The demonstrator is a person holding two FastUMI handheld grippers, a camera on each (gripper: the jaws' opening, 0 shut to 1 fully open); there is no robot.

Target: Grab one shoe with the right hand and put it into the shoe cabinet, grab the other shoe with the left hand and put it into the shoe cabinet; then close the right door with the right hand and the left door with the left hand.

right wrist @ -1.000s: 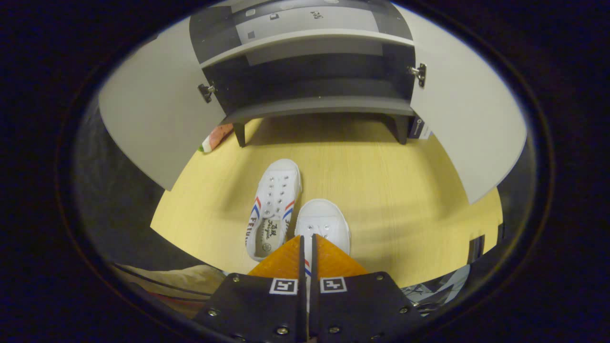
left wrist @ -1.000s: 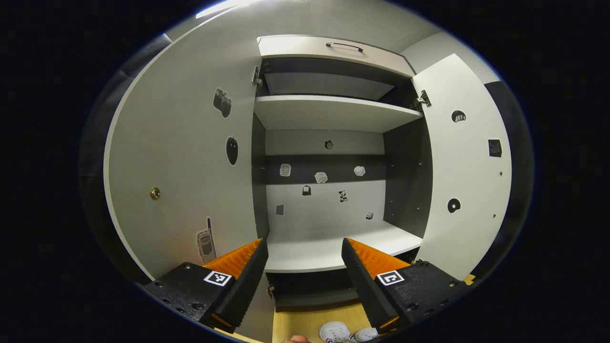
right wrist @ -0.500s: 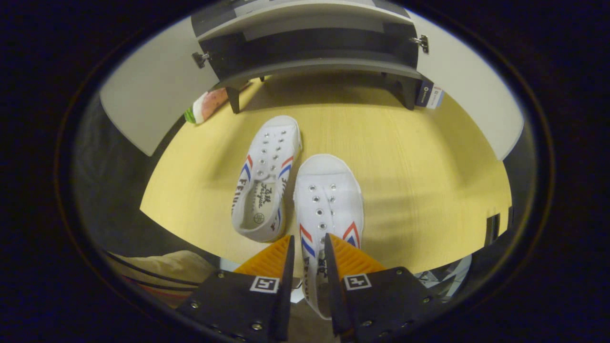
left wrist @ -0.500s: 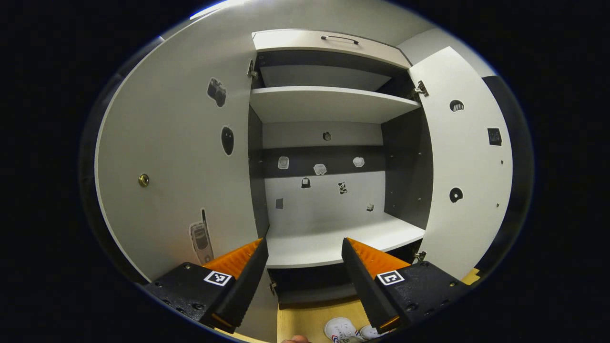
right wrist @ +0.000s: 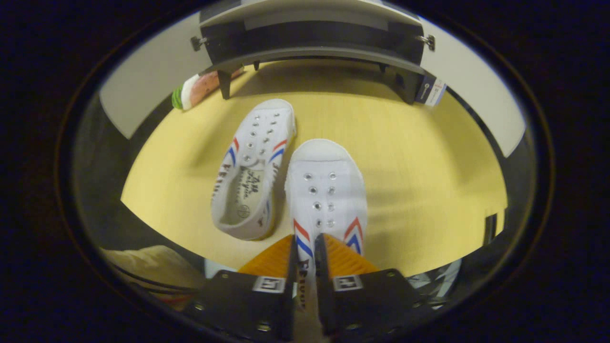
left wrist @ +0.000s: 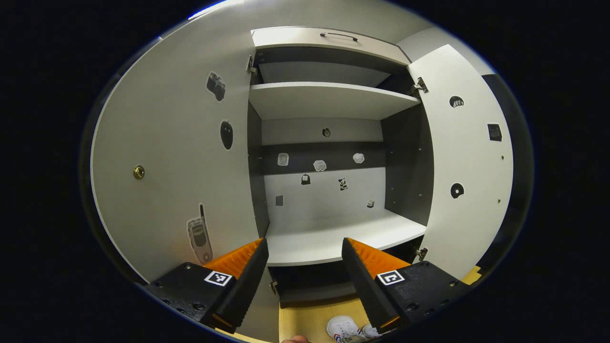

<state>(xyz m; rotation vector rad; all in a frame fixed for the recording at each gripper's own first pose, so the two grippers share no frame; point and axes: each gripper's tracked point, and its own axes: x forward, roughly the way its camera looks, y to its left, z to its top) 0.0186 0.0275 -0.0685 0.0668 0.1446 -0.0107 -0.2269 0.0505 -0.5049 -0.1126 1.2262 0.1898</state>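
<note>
Yellow floor [right wrist: 405,157] at mid-frame carries both shoes; right gripper [right wrist: 305,247] pinches the right shoe's [right wrist: 326,190] collar, left gripper [left wrist: 305,250] gapes wide, cabinet [left wrist: 333,238] doors open, shelves bare.

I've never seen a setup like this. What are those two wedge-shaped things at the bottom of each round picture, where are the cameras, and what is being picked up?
No robot here: a person holds a two-finger gripper in each hand, and a fisheye camera rides on each one, looking along its fingers. The wedges are those fingers.

In the left gripper view, the left gripper is open and holds nothing. It faces the shoe cabinet, whose left door and right door both stand open.

In the right gripper view, the right gripper points down at two white shoes on the yellow floor. Its fingers are closed on the side wall of the nearer shoe. The other shoe lies beside it, untouched.
</note>
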